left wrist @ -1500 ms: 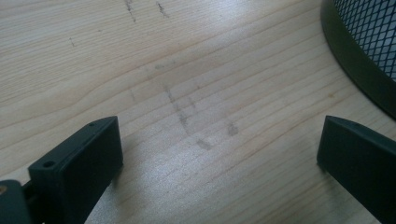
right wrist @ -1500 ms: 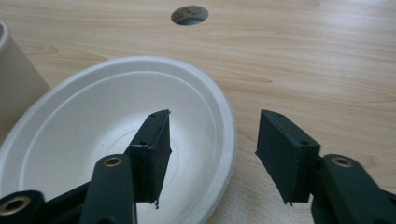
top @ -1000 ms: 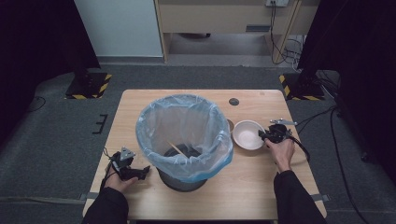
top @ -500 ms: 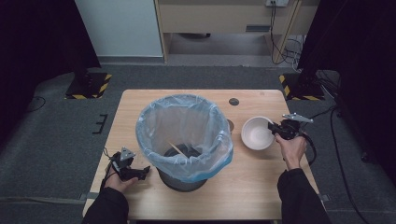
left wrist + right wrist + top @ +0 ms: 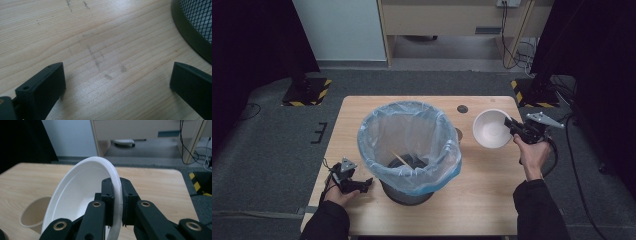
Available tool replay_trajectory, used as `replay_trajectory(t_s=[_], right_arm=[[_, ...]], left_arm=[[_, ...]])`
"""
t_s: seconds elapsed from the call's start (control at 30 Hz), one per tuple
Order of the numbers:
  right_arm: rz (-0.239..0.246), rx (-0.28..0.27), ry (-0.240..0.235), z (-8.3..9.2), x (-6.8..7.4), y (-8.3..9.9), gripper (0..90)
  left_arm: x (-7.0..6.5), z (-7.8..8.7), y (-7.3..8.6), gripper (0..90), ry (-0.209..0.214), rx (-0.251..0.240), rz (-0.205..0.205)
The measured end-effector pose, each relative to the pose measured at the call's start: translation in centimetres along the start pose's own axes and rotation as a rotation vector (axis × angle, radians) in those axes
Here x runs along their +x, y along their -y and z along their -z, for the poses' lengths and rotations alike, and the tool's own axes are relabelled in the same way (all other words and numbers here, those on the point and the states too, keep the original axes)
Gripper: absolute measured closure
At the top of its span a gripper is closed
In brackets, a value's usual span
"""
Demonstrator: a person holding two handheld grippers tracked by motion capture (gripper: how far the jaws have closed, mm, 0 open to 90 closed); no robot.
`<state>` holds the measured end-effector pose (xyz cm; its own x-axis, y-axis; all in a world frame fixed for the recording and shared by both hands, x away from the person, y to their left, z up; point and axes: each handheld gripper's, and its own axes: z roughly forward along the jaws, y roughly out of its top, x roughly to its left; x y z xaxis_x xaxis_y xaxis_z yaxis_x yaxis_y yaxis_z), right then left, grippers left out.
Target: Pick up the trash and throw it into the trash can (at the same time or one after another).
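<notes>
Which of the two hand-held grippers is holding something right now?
The right hand-held gripper, clamped on the white bowl's rim. The left hand-held gripper has its jaws apart over bare table.

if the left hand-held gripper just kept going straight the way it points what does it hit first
Most likely the dark base of the mesh bin; the left hand-held gripper, jaws open over bare table, points toward it, though depth is unclear.

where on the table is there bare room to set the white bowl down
Free: the near right part of the table, between the bin and the right edge; also the far left corner beyond the bin. Crowded: around the paper cup beside the bin, under the bowl, and the near left by the left tongs.
</notes>
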<state>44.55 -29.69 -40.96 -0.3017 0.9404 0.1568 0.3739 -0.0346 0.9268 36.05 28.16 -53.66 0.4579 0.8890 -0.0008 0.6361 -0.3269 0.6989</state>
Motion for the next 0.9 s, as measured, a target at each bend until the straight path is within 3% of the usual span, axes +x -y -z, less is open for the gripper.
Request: replay_trajectory(t_s=[0.33, 0.43, 0.9], right_arm=[[-0.030, -0.157, -0.048, 2.9, 0.9, -3.1, 83.2], [-0.030, -0.179, -0.062, 3.3, 1.3, -3.5, 83.3], [0.015, -0.350, -0.154, 6.9, 4.7, -7.0, 83.3]], left_arm=[[0.0, 0.0, 0.0, 0.0, 0.000, 0.000, 0.000], [0.0, 0.0, 0.0, 0.0, 0.000, 0.000, 0.000], [0.0, 0.0, 0.0, 0.0, 0.000, 0.000, 0.000]])
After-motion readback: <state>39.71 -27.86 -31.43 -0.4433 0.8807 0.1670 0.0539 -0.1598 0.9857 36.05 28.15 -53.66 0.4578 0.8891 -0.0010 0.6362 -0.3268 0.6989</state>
